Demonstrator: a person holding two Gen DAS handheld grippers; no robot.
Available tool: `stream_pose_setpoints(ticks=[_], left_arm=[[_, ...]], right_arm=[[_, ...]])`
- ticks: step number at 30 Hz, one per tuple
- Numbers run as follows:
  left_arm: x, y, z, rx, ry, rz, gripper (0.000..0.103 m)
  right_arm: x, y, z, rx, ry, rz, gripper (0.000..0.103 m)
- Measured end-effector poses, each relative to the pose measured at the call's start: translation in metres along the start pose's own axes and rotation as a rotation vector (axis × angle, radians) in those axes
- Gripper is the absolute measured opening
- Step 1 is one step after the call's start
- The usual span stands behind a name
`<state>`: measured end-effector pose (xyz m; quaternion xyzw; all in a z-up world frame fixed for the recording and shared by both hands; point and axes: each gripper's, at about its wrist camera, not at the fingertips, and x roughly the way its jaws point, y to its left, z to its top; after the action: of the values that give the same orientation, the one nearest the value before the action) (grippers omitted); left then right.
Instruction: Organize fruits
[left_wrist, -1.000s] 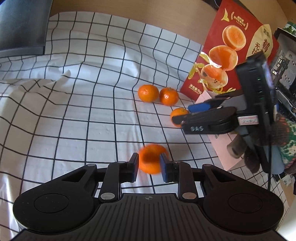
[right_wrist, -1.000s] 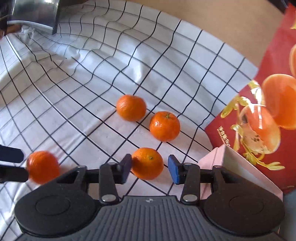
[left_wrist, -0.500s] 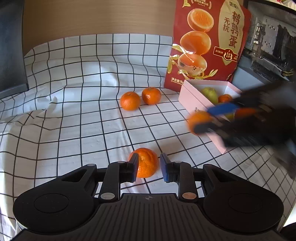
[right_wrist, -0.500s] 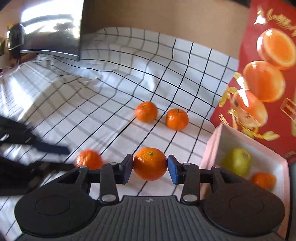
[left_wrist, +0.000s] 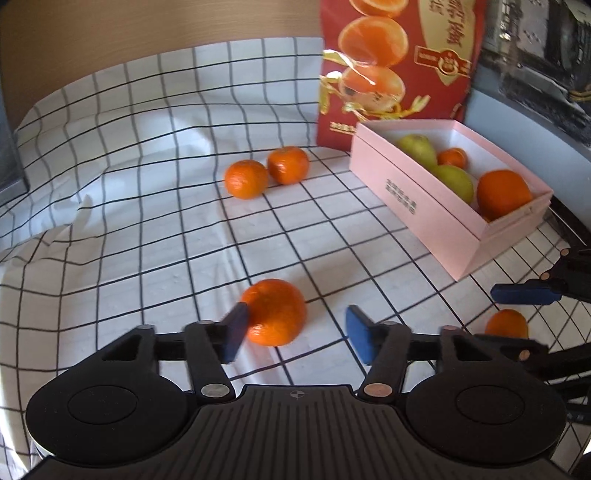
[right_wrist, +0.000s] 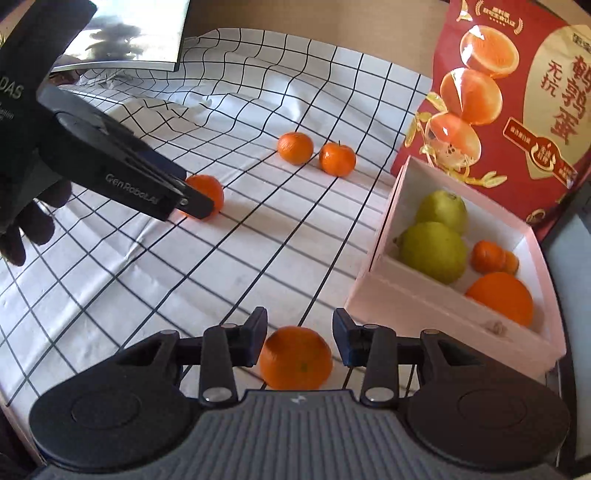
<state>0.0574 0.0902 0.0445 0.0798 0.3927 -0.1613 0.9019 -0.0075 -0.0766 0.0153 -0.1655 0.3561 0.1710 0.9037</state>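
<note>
Your left gripper (left_wrist: 293, 334) has its jaws spread wide, and the mandarin (left_wrist: 275, 312) on the checked cloth (left_wrist: 147, 206) touches only the left pad, w/ a clear gap to the right one, so nothing is held there. From the right wrist view that fruit looks to be resting on the cloth, not lifted.

Your right gripper (right_wrist: 299, 341) is also open, jaws a little wider than the second mandarin (right_wrist: 295, 357) that sits between them. That one is blurred and low in frame, so I can't say for sure whether it lies on the cloth or hangs just above it.

The pink box (right_wrist: 443, 314) is just right of the right gripper (prob. why you brought that fruit here) and already holds two pears (right_wrist: 434, 251), a small mandarin and a big orange (right_wrist: 500, 297). Two more mandarins (left_wrist: 267, 171) wait side by side near the red bag (left_wrist: 395, 66), well apart from both grippers.

I'd judge the sorting about half done; both near fruits need a fresh grip before going over the box wall.
</note>
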Motion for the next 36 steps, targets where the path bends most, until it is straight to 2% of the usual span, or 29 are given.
stream_pose_setpoints(ticks=[3,5,9,17,22,24,25,33,36], left_arm=[[0.000,0.003,0.001,-0.020,-0.002,-0.008,0.070],[0.001,0.008,0.002,-0.042,-0.005,0.014,0.067],[0.010,0.020,0.005,-0.082,0.021,0.052,0.068],[0.030,0.027,0.009,-0.139,0.059,-0.003,0.066],[0.036,0.024,0.011,-0.137,0.063,-0.010,0.061],[0.034,0.022,0.010,-0.131,0.058,-0.003,0.051],[0.033,0.022,0.010,-0.124,0.054,0.002,0.051],[0.003,0.013,-0.005,-0.148,0.043,-0.088,0.051],[-0.009,0.008,-0.011,-0.169,0.036,-0.116,0.051]], right_arm=[[0.002,0.004,-0.006,0.012,0.000,0.002,0.040],[0.003,0.007,-0.009,0.017,-0.001,-0.006,0.046],[0.004,0.008,-0.015,0.046,-0.015,-0.012,0.057],[0.004,0.003,-0.030,0.112,-0.012,-0.007,0.065],[0.005,-0.011,-0.037,0.205,-0.010,0.022,0.073],[0.005,-0.014,-0.039,0.219,-0.010,0.025,0.075],[0.006,-0.016,-0.039,0.225,-0.010,0.027,0.077],[0.009,-0.021,-0.040,0.228,-0.004,0.036,0.087],[0.011,-0.021,-0.038,0.219,0.013,0.050,0.094]])
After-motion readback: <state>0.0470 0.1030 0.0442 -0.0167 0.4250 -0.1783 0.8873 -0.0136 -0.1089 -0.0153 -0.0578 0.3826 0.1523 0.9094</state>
